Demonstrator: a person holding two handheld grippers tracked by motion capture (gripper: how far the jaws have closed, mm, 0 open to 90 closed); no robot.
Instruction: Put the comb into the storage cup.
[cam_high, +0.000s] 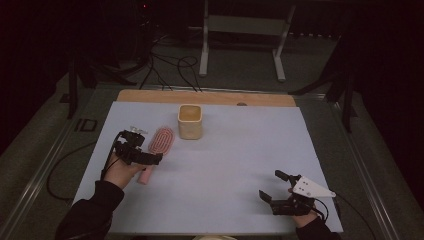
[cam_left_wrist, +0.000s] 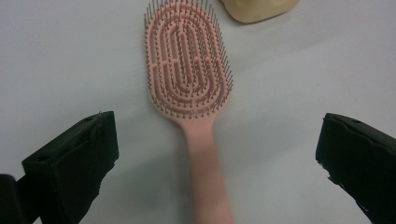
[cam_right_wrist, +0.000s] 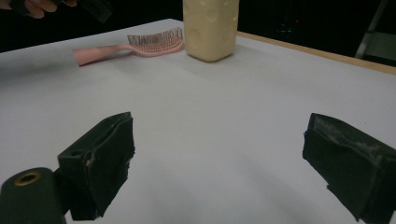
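Observation:
A pink hairbrush (cam_high: 160, 142) lies bristles up on the pale sheet at the left, its handle pointing toward me. My left gripper (cam_high: 144, 157) hovers over the handle, open. In the left gripper view the brush (cam_left_wrist: 187, 79) runs up the middle, with its handle between the wide-apart jaws of the left gripper (cam_left_wrist: 218, 142), which do not touch it. A cream cup (cam_high: 190, 121) stands upright just right of the brush head. My right gripper (cam_high: 271, 185) rests open and holds nothing near the front right. From it I see the brush (cam_right_wrist: 140, 45) and the cup (cam_right_wrist: 210, 28) far off.
The pale sheet (cam_high: 230, 160) covers most of the table, and a wooden strip (cam_high: 205, 97) shows at its far edge. Cables and a white frame stand on the dark floor beyond. The cup's base (cam_left_wrist: 259, 9) sits just past the brush head.

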